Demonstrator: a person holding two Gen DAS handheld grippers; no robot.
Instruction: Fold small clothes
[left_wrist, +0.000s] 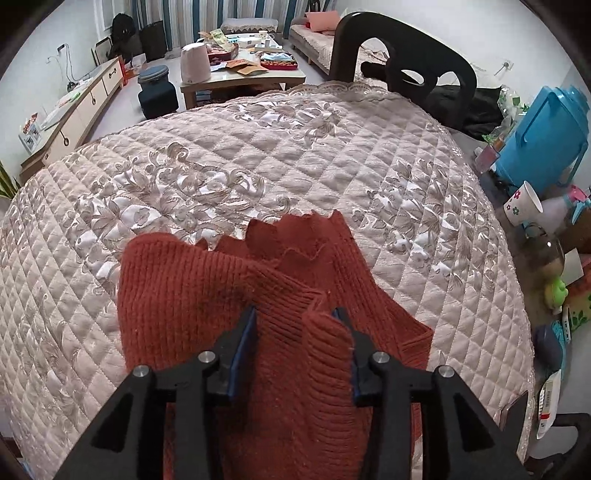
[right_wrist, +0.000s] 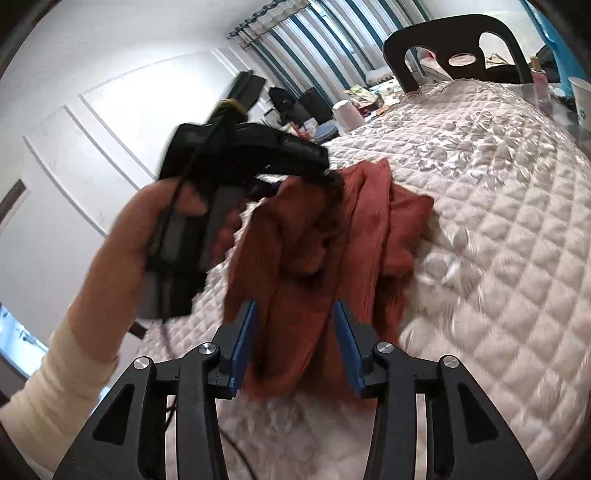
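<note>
A rust-red knitted sweater (left_wrist: 207, 288) lies bunched on the quilted beige table cover (left_wrist: 295, 147). My left gripper (left_wrist: 295, 314) points steeply down at it. Its blue pads stand apart with a ribbed cuff fold lying loosely between them, against the right pad. In the right wrist view the sweater (right_wrist: 369, 221) rises in a blurred heap up to the left gripper (right_wrist: 325, 170), which a hand (right_wrist: 122, 240) in a cream sleeve holds. My right gripper (right_wrist: 293, 306) is open, and a hanging strip of the red knit passes between its spread pads.
A dark chair (left_wrist: 406, 55) stands at the table's far edge. On the right side sit a blue jug (left_wrist: 543, 136), a flowered paper cup (left_wrist: 522, 205) and small clutter. Bare quilted cover (right_wrist: 480, 221) spreads beyond the sweater. A low coffee table (left_wrist: 240, 74) is further back.
</note>
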